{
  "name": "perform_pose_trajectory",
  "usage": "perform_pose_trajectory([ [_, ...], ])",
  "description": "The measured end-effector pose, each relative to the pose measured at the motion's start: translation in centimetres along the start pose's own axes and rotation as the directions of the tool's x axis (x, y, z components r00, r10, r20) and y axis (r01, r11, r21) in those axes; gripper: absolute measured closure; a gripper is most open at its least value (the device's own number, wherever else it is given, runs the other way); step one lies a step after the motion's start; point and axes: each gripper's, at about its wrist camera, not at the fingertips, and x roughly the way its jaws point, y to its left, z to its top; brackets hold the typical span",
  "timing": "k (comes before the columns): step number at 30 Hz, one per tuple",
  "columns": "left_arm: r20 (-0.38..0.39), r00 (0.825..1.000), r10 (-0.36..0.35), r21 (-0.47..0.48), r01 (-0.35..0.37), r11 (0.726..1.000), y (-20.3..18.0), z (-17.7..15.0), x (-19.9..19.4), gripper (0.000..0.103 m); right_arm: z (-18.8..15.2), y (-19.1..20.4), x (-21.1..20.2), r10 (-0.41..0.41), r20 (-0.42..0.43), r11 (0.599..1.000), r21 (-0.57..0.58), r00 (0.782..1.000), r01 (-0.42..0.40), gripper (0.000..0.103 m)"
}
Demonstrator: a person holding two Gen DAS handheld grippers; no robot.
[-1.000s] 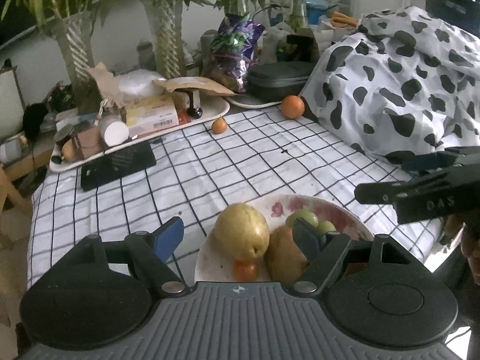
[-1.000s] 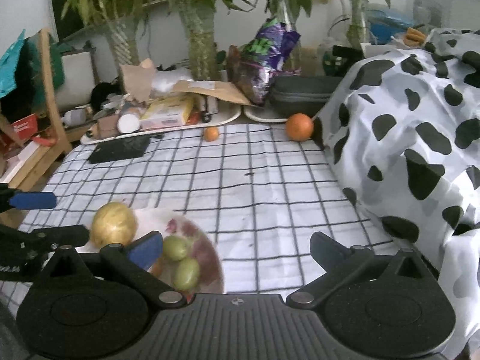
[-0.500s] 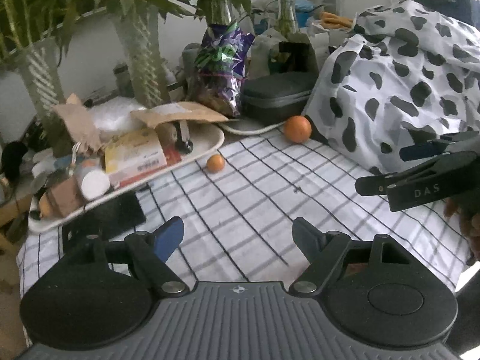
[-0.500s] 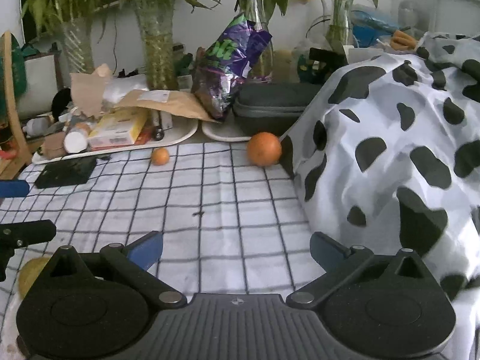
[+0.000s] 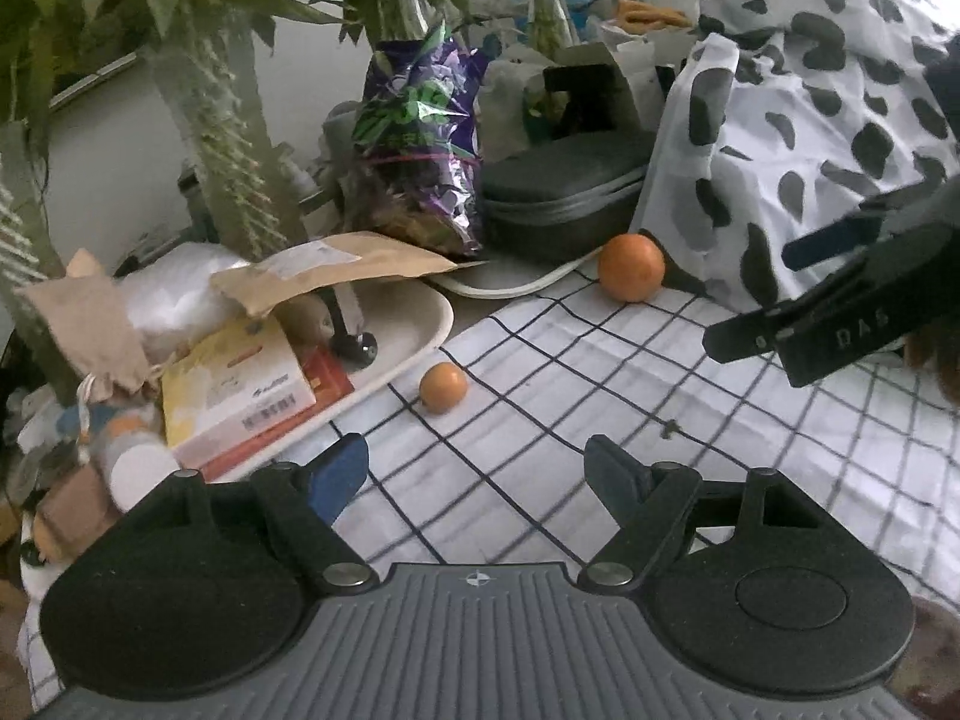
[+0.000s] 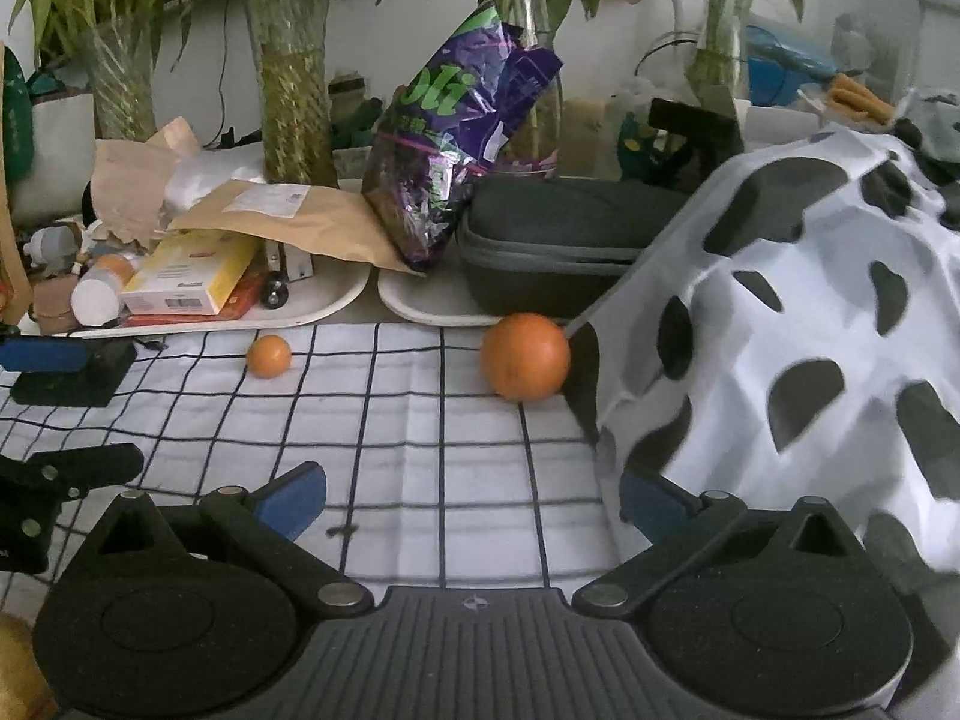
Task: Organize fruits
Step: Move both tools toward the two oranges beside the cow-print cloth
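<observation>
A large orange [image 5: 631, 268] lies on the checked cloth against the cow-print fabric; it also shows in the right wrist view [image 6: 524, 356]. A small orange [image 5: 443, 387] lies by the white tray; it also shows in the right wrist view [image 6: 269, 355]. My left gripper [image 5: 477, 468] is open and empty, short of the small orange. My right gripper [image 6: 471, 495] is open and empty, short of the large orange; it shows from the side in the left wrist view [image 5: 840, 312]. The edge of a yellow pear [image 6: 15, 675] shows at the lower left. The fruit plate is mostly hidden.
A white tray [image 5: 414, 324] holds boxes, a paper envelope and clutter at the left. A purple snack bag [image 6: 456, 138], a dark zip case [image 6: 564, 240] and plant vases [image 6: 294, 90] stand at the back. Cow-print fabric [image 6: 810, 330] rises on the right.
Both grippers have moved forward over the cloth, away from the fruit plate, which has dropped out of view. The two oranges are now much closer. Both grippers stay open.
</observation>
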Motion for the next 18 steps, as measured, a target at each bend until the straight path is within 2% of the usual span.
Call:
perform_pose_trajectory([
  [7,0.004,1.000,0.007,0.053,-0.007,0.999,0.6,-0.2,3.3,0.026,1.3,0.0,3.2,0.008,0.020,0.999,-0.043,1.000,-0.007,0.000],
  [10,-0.002,1.000,0.008,0.065,-0.007,0.998,0.8,-0.2,4.7,0.036,1.6,-0.1,4.6,0.005,0.034,0.998,-0.056,0.999,-0.003,0.000],
  [18,0.030,0.999,0.035,0.087,-0.037,0.996,1.3,0.4,7.4,0.041,2.2,-0.7,7.2,-0.003,0.062,0.998,-0.068,0.998,0.007,0.005],
])
